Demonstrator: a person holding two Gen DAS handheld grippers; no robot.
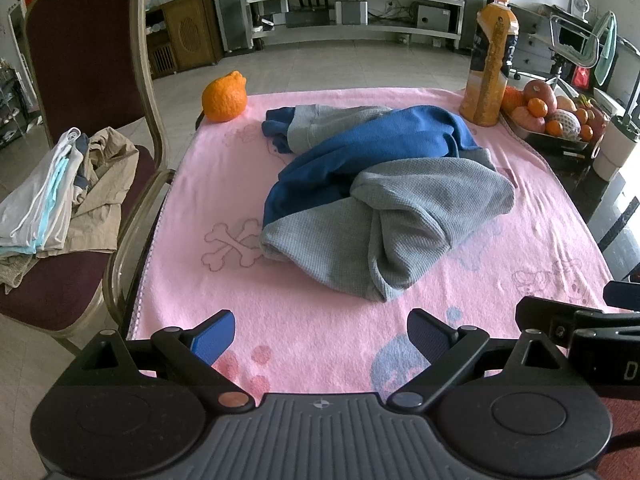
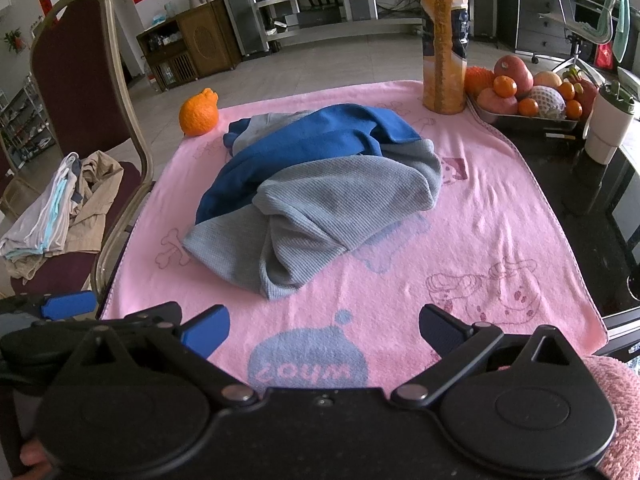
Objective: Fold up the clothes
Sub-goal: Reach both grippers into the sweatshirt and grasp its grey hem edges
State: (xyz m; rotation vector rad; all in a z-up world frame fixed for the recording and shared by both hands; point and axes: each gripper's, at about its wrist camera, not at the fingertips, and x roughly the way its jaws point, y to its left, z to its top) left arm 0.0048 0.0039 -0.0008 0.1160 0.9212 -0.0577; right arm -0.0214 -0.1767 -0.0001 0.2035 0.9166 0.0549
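A crumpled blue and grey garment [image 1: 376,192] [image 2: 320,196] lies in a heap in the middle of the pink towel [image 1: 320,320] [image 2: 500,220] that covers the table. My left gripper [image 1: 320,338] hovers open over the towel's near edge, short of the garment, with nothing between its blue pads. My right gripper [image 2: 324,334] is also open and empty at the near edge, just right of the left one. Part of the left gripper [image 2: 68,306] shows at the left of the right wrist view.
A chair [image 1: 100,100] on the left holds a pile of folded and loose clothes [image 1: 60,200]. An orange [image 1: 224,98] sits at the towel's far left corner. A juice bottle [image 1: 490,68], a fruit tray [image 1: 552,114] and a white cup [image 2: 608,128] stand at the far right.
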